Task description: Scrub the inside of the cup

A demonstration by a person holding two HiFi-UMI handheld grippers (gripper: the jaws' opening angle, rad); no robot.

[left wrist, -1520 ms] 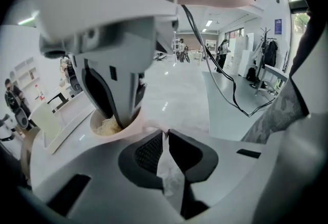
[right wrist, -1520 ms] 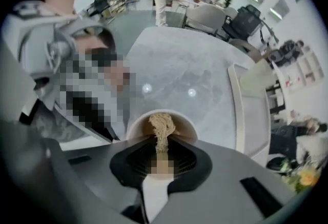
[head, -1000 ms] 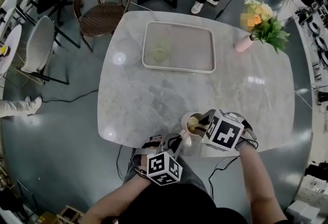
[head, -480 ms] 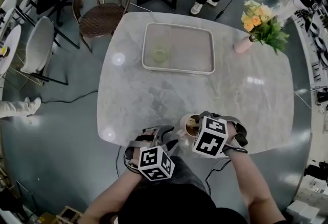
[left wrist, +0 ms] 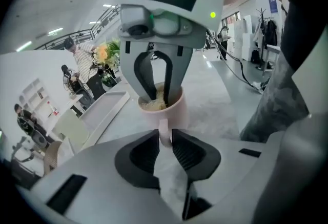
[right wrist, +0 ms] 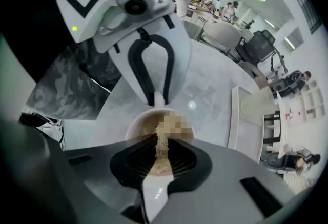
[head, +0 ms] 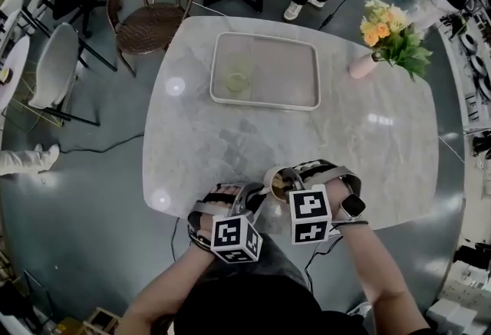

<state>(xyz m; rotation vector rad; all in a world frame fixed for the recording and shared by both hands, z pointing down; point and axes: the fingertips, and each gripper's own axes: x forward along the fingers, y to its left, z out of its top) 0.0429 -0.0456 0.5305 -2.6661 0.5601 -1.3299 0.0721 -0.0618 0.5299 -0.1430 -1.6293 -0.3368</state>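
The cup (left wrist: 170,106) stands upright on the bench (head: 230,134), close to the near edge and about midway along it. The job in hand is working the scrubber (right wrist: 160,159) round inside it.

The left gripper (left wrist: 164,140) reaches in from the near side. Its fingers have just been closing, and they now pinch the cup's handle between them. The right gripper (right wrist: 163,138) points straight down over the mouth, its fingers pressed on the tan, fibrous scrubber, whose free end hangs into the cup.

To do this well, I would keep the hold on the handle firm and low so the cup cannot spin or tip while it is rubbed. The scrubber should press against the wall rather than the middle. Work round the full ring, then down to the bottom. The grip on the handle is narrow, so hard sideways pushes could twist the cup out. The near edge is close too, so any push is better aimed away from it.

The cup is pale pink with a small loop handle. Its inner wall looks brownish, probably stained or wet. The bottom is hidden by the scrubber and the fingers.
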